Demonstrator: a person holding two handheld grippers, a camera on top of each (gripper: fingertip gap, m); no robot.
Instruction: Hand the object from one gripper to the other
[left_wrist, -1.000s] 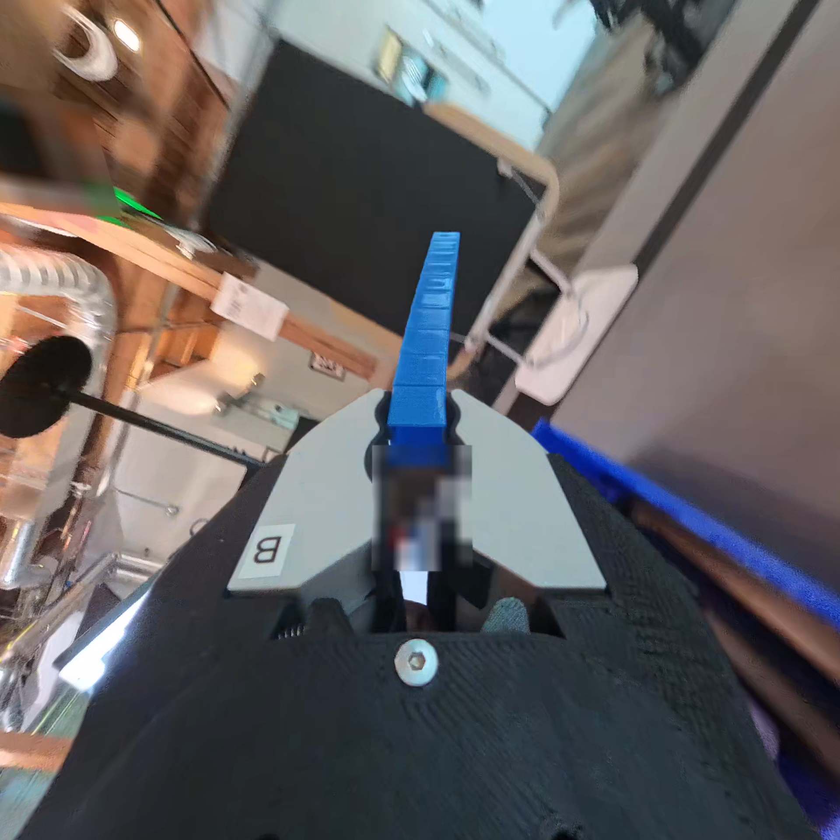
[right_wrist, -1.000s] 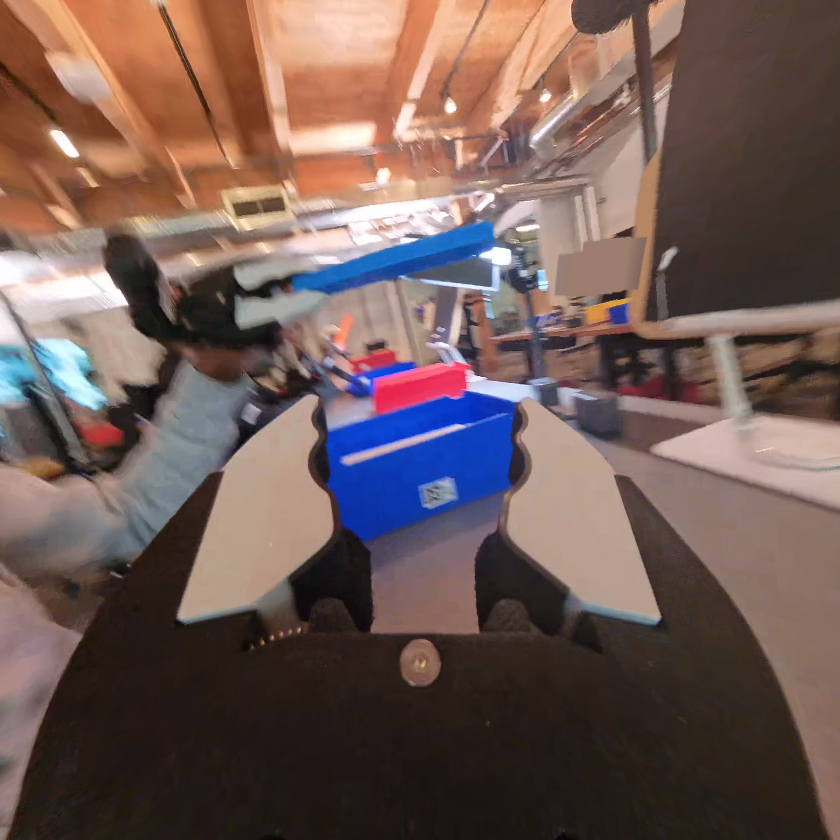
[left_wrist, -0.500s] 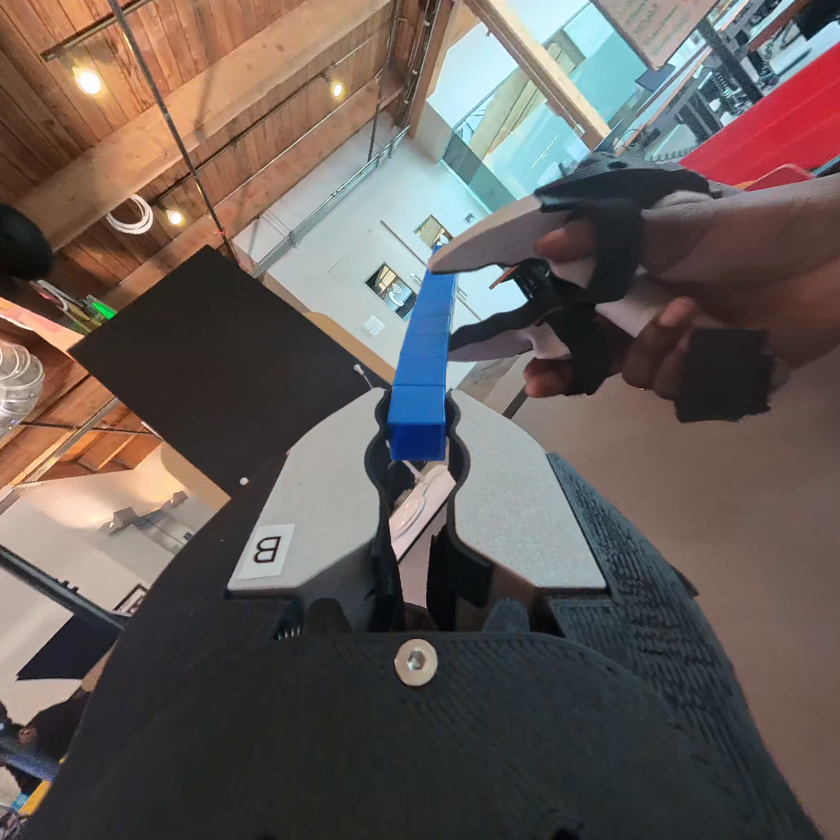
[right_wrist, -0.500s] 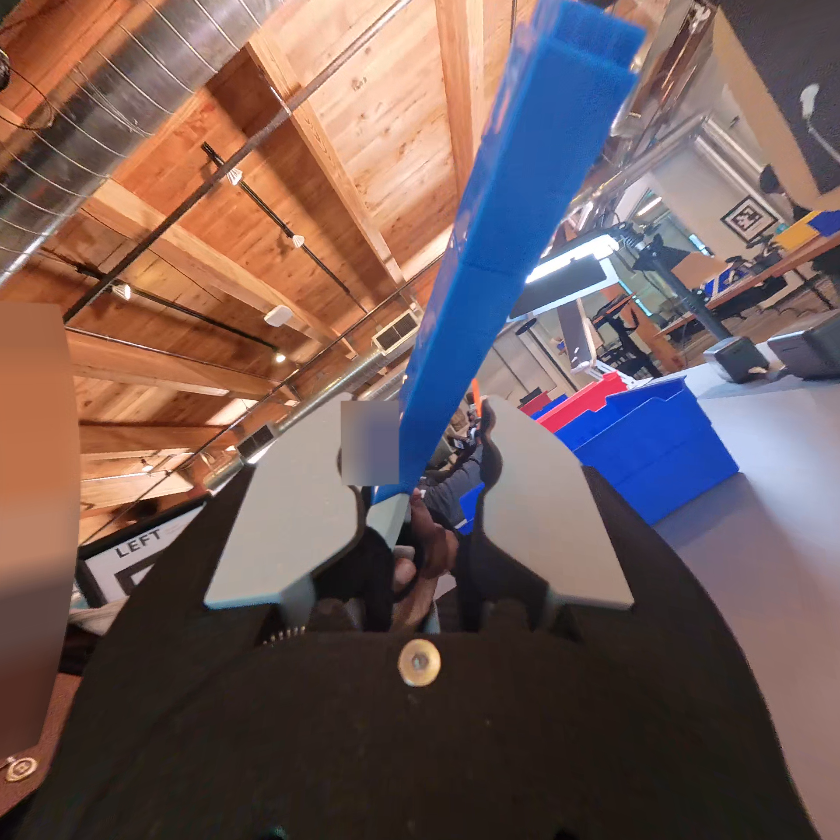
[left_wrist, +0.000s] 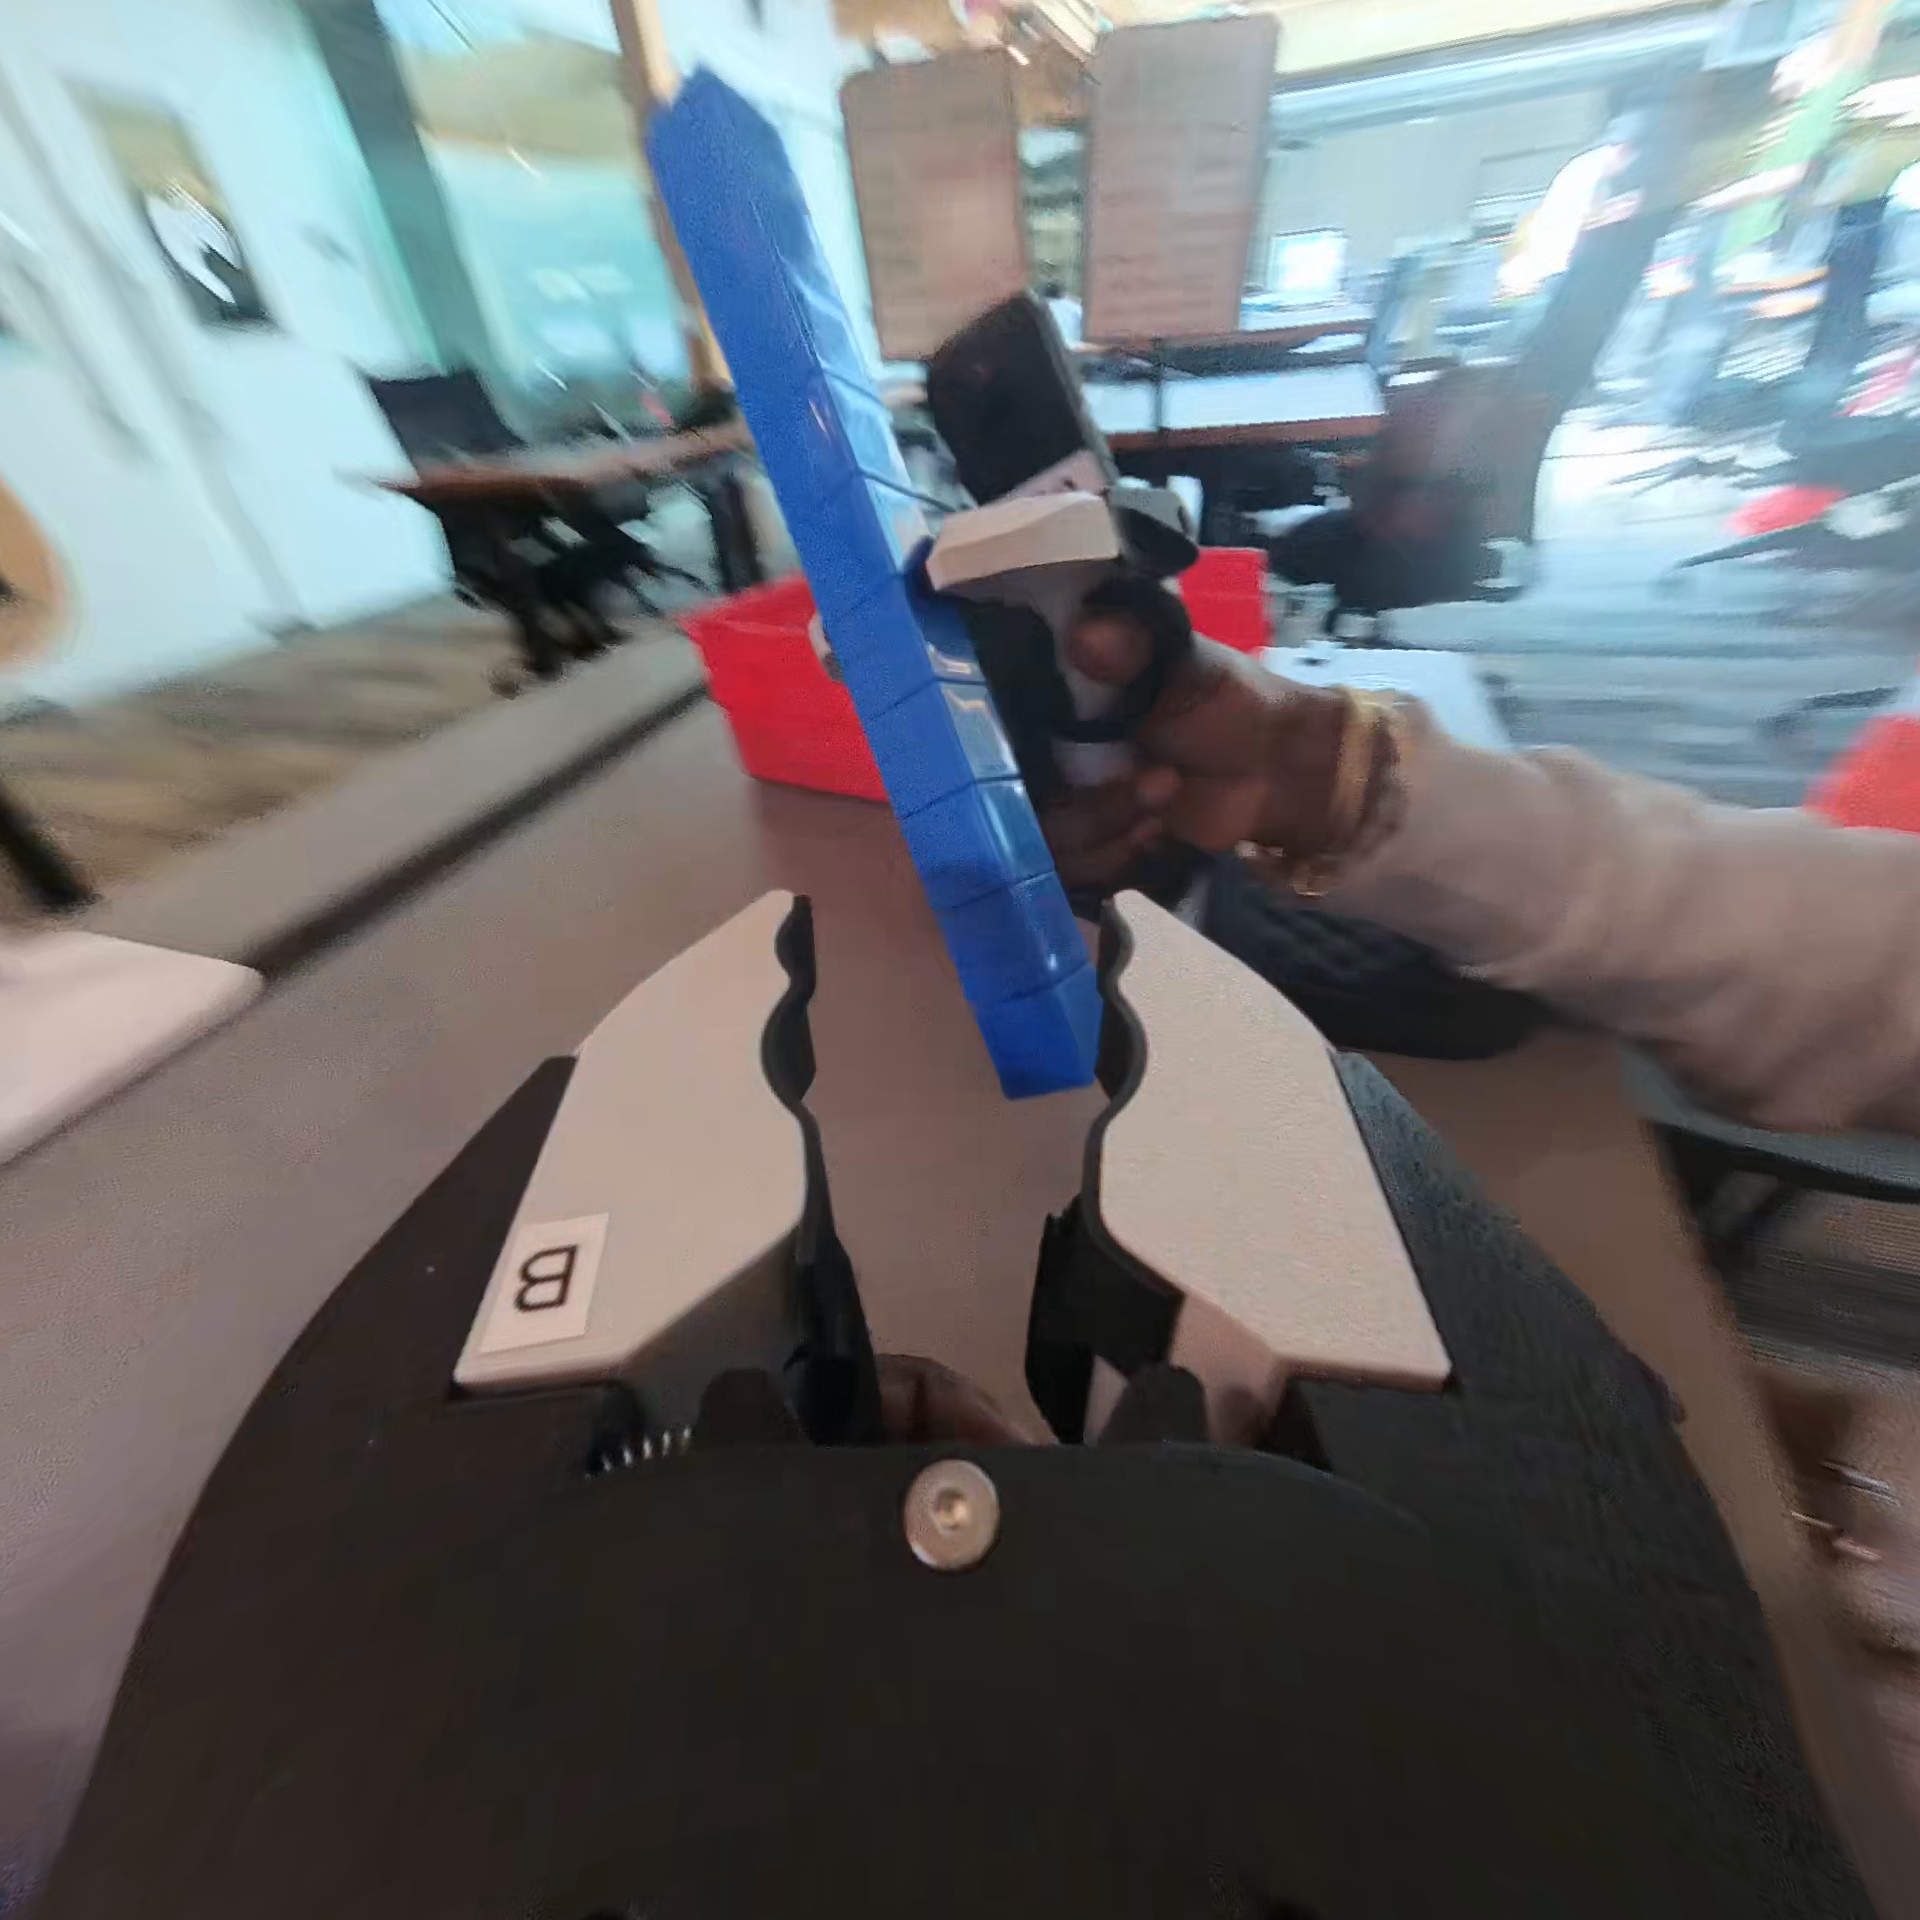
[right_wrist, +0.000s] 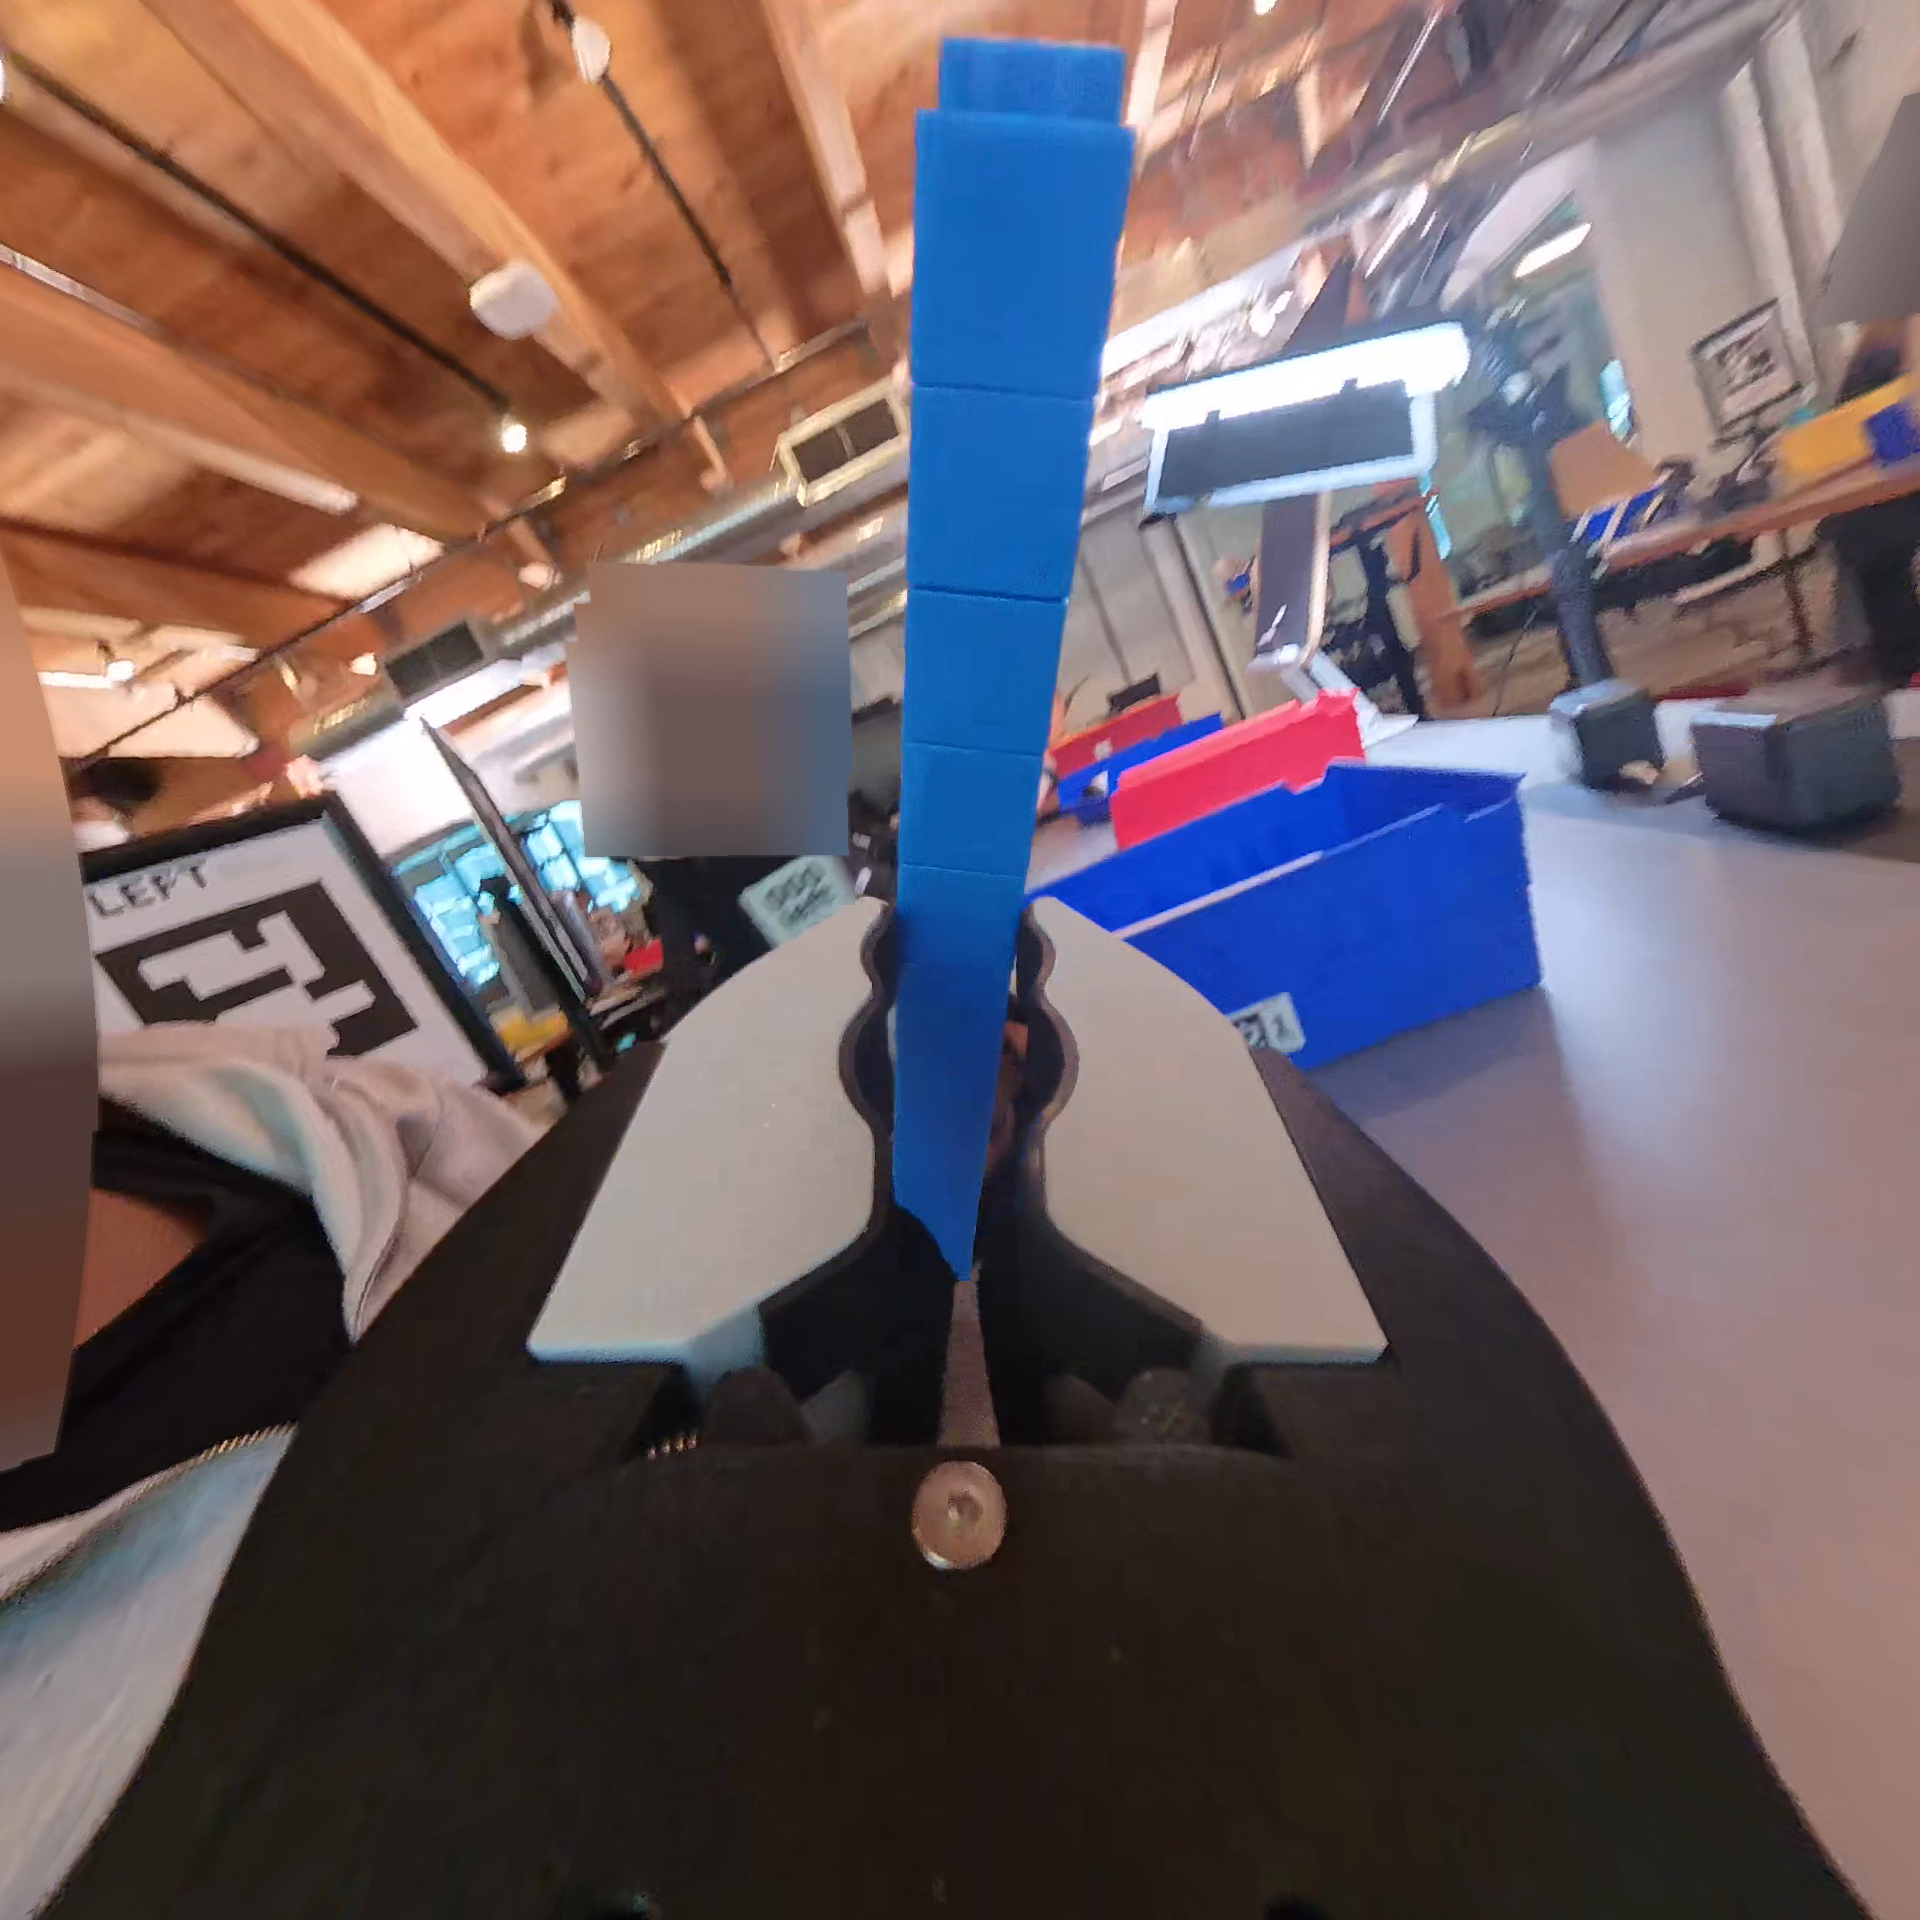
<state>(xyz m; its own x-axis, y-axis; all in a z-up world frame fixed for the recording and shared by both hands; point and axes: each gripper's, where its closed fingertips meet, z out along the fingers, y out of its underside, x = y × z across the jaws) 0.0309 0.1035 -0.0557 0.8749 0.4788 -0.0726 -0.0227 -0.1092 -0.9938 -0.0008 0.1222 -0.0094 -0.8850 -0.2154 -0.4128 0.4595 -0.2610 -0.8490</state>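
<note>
A long blue bar of joined cubes (left_wrist: 831, 520) stands tilted in the left wrist view. Its lower end sits between my left gripper's (left_wrist: 951, 914) open fingers, close to the right finger (left_wrist: 1226, 1122), with a clear gap on the left side. My right gripper (left_wrist: 1023, 556), held by a hand, is clamped on the bar's middle from the right. In the right wrist view the bar (right_wrist: 997, 520) runs straight up from between the closed fingers of my right gripper (right_wrist: 956, 925).
A red bin (left_wrist: 779, 707) stands on the grey table (left_wrist: 468, 1018) behind the bar. A blue bin (right_wrist: 1351, 935) and a red bin (right_wrist: 1236, 769) sit on the table to the right. A sleeved arm (left_wrist: 1610, 914) reaches in from the right. The grippers' ends are close to 6 centimetres from one another.
My left gripper has opened and let go of the bar's end. My right gripper has shut on the bar's middle. Both views have swung down toward the table.
</note>
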